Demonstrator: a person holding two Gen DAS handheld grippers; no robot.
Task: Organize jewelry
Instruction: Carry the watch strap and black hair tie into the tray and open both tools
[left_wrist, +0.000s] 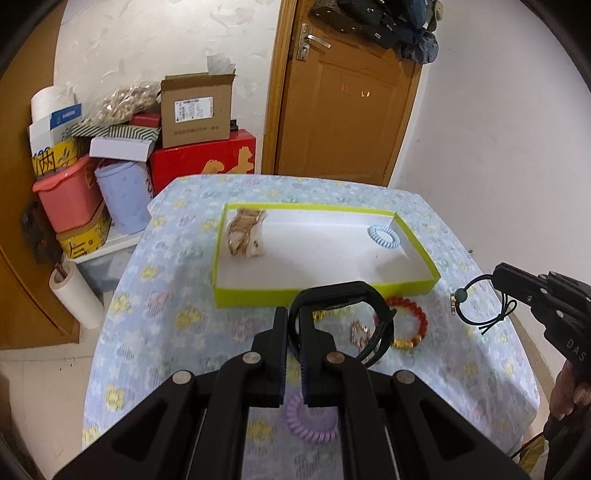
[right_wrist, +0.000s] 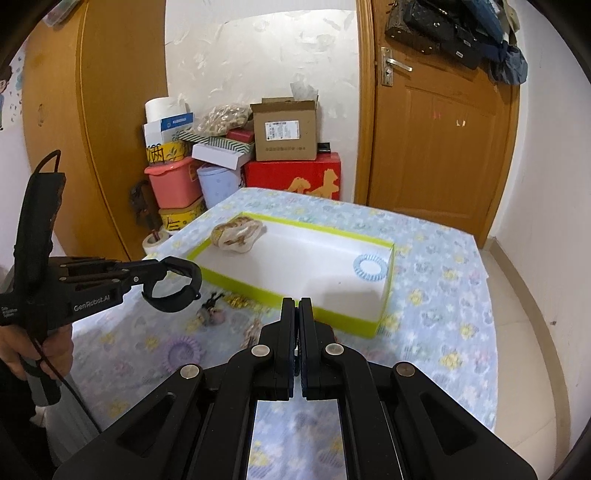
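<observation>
The left claw (left_wrist: 293, 325) is clamped on a black watch (left_wrist: 343, 306), its smooth, stiff band looping up and forward of the fingers, lifted above the counter (left_wrist: 147, 332) just short of the near wall of the lime-green tray (left_wrist: 258, 297). The right claw (left_wrist: 496, 277) is pinched on a thin black elastic hair tie (left_wrist: 484, 302) with a small teal bead, hanging off to the right of the tray; in its own view the fingers sit pressed together and the tie is hidden.

Risks, as I judge them: the watch is held by 1 edge of its band, so it could swing or twist out as it crosses the tray wall, or catch the rim and drag the light cardboard tray. The slack tie could snag on the rim too.

Inside the white-floored tray lie a heap of gold chains on a pale cushion (left_wrist: 245, 232) at the far left and a light blue coiled hair tie (left_wrist: 384, 234) at the far right. Loose on the floral cloth near the tray: a glossy red bead bracelet (left_wrist: 419, 321), small gold pieces (left_wrist: 360, 332), and a purple coiled tie (left_wrist: 312, 421).
</observation>
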